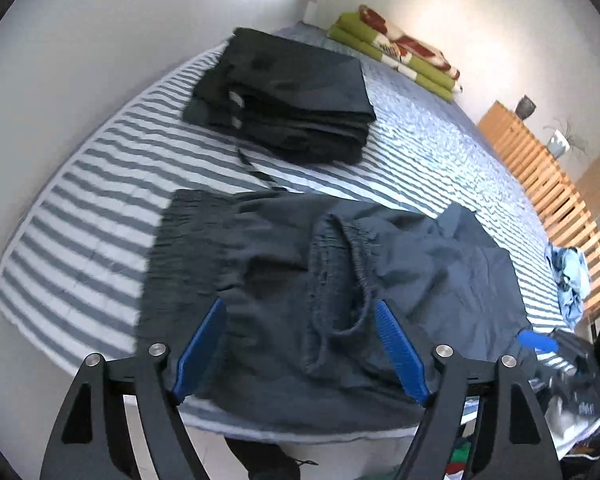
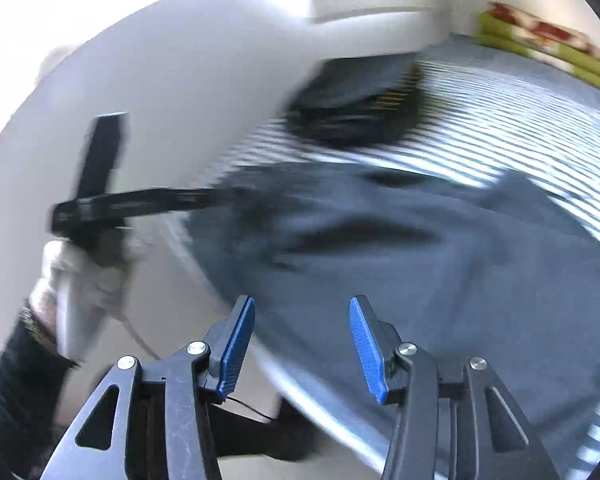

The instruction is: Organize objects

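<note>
A dark blue garment with an elastic waist and drawstring (image 1: 320, 280) lies spread on the striped bed (image 1: 80, 216) near its front edge. My left gripper (image 1: 300, 306) hangs just over it, open, with its blue pads (image 1: 204, 344) wide apart on either side of the waistband. A stack of folded dark garments (image 1: 284, 92) sits farther back. The right wrist view is blurred. In it my right gripper (image 2: 300, 302) is open above the garment's near edge (image 2: 420, 260), with nothing pressed between its pads. The stack (image 2: 360, 96) lies beyond.
A folded green and red blanket (image 1: 396, 52) lies by the far wall. A wooden slatted frame (image 1: 540, 172) runs along the bed's right side, with light blue cloth (image 1: 568, 280) beside it. A person's hand (image 2: 72, 276) holding a black tool frame (image 2: 140, 200) shows on the left.
</note>
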Tool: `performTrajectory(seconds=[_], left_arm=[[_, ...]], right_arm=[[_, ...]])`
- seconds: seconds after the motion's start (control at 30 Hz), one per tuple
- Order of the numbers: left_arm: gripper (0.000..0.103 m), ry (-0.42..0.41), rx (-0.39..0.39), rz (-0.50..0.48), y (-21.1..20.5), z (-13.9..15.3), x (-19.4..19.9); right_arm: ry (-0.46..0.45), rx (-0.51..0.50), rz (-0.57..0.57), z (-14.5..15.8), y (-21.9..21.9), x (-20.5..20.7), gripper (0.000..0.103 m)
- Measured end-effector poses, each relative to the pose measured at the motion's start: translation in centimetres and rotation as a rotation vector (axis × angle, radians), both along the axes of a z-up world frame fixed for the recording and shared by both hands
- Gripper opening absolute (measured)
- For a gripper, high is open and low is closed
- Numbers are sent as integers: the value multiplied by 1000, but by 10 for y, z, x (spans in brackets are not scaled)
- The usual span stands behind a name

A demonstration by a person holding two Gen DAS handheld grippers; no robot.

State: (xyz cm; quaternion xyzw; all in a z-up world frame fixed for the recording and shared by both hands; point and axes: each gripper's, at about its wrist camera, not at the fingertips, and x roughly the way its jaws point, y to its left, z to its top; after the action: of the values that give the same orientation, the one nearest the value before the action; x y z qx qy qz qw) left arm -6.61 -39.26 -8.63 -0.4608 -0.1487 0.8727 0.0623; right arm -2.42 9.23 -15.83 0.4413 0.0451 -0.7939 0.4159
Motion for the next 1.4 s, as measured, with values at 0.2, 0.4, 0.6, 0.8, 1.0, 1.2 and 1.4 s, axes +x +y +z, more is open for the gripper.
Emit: performTrajectory(seconds=[0.2,0.4,0.6,0.8,1.0,1.2,1.4], left_arm=[[84,-137,-6,-60,27,-24,-40],[82,-148,-113,-85,58,-26,-47],[83,-216,-157,-85,67,-41,-62],[27,-220,-71,-35,62,-50,-65],[16,-120,-84,-25,68,-14,-50],[16,-34,-174,45,55,22,-42],[50,-167,-234,116,29,-7,-49]], right_arm=[[-12,84,-250,-12,99,-47,46],[-14,167,-325,-33,141,-58,46],[-40,160,-322,-45,150,-59,46],[-15,155,-310,-41,156,-58,46],[-21,157,-361,-42,178,-62,46],[-68,160,-378,-50,197,-64,46],[-91,156,-310,-58,191,-50,46]])
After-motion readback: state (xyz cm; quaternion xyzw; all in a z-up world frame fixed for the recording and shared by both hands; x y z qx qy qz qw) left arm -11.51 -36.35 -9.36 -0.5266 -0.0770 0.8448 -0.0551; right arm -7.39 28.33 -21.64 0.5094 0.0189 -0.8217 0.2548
